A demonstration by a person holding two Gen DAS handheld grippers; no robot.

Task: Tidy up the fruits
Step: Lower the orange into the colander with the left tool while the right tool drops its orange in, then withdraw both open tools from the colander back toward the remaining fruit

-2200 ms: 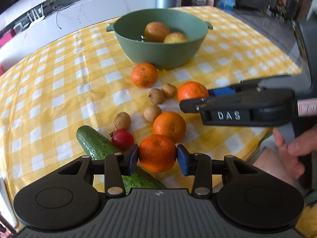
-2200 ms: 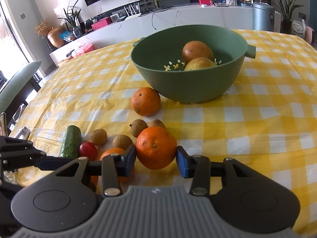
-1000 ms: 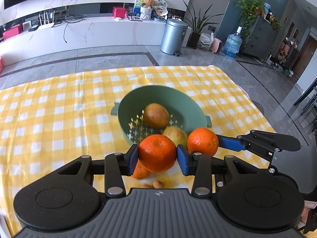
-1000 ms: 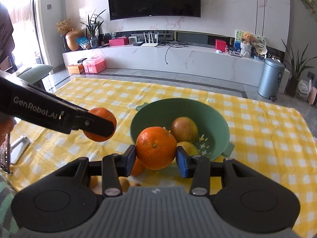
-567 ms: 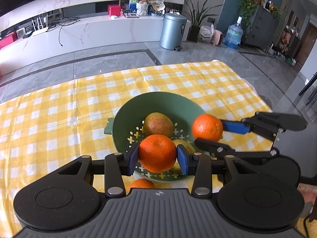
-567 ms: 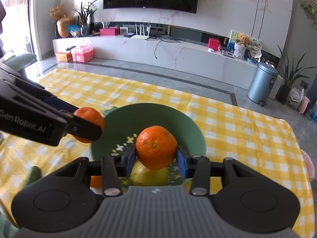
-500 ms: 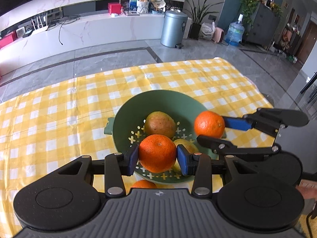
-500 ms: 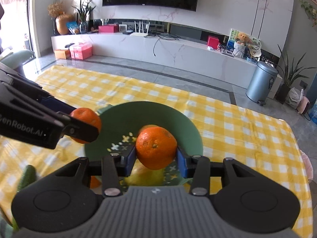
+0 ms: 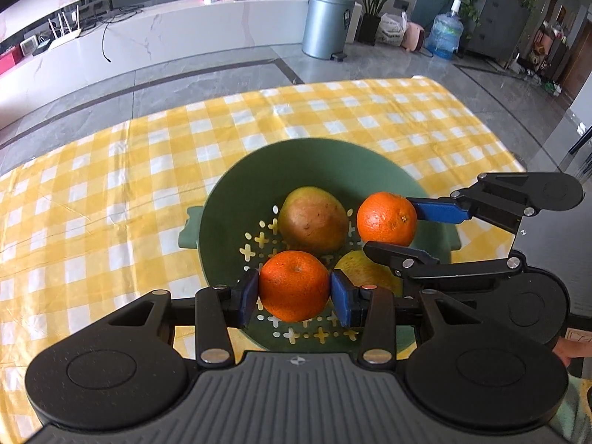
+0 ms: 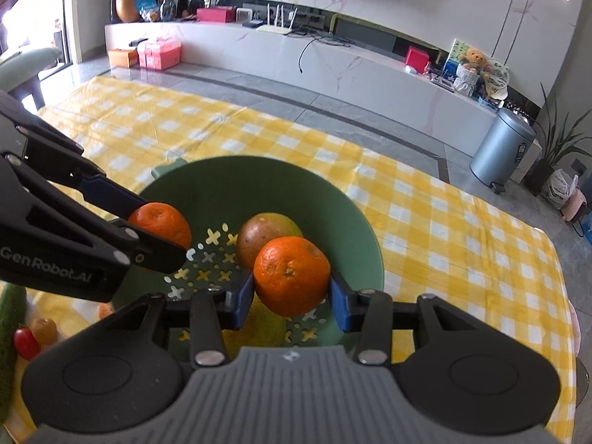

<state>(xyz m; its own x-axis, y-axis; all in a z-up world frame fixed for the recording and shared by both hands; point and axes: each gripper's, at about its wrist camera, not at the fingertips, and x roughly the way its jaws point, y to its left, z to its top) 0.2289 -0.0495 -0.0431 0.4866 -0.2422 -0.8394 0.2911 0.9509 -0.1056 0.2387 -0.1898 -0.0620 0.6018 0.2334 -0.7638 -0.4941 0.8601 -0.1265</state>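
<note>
A green colander bowl (image 9: 229, 199) stands on the yellow checked tablecloth; it also shows in the right wrist view (image 10: 259, 181). Inside lie a brownish pear (image 9: 312, 218) and a yellow fruit (image 9: 357, 268). My left gripper (image 9: 294, 294) is shut on an orange (image 9: 294, 285) and holds it over the bowl's near side. My right gripper (image 10: 292, 296) is shut on a second orange (image 10: 291, 275), also above the bowl. In the left wrist view that orange (image 9: 386, 218) hangs over the bowl's right side. The left gripper's orange (image 10: 161, 224) shows at left in the right wrist view.
A cucumber (image 10: 9, 318), a cherry tomato (image 10: 26, 342) and small fruits (image 10: 44, 329) lie on the cloth at the left of the bowl. The table edge (image 9: 492, 137) runs close behind and to the right of the bowl.
Both grippers have carried their oranges up from the table and over the bowl. In the last half second both have come lower and closer to the bowl.
</note>
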